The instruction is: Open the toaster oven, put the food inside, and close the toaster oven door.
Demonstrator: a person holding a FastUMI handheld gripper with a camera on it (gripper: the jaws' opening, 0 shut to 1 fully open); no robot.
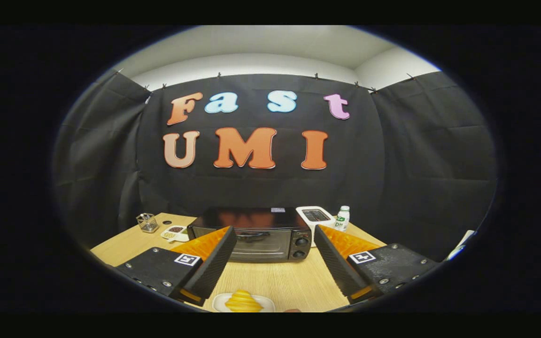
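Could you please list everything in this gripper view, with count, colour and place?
toaster oven: one, black, door closed, on the table beyond the fingers
food: one, yellow, on a white plate between the fingers
wire basket: one, metallic, left of the oven
small dish: one, white, beside the basket
white appliance: one, right of the oven
bottle: one, white with green, beside it
table: one, light wood
gripper: one, fingers open, holding nothing

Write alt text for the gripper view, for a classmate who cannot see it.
The open gripper points at a closed toaster oven on a wooden table. Yellow food on a plate lies between the fingers. A bottle stands beyond the oven.
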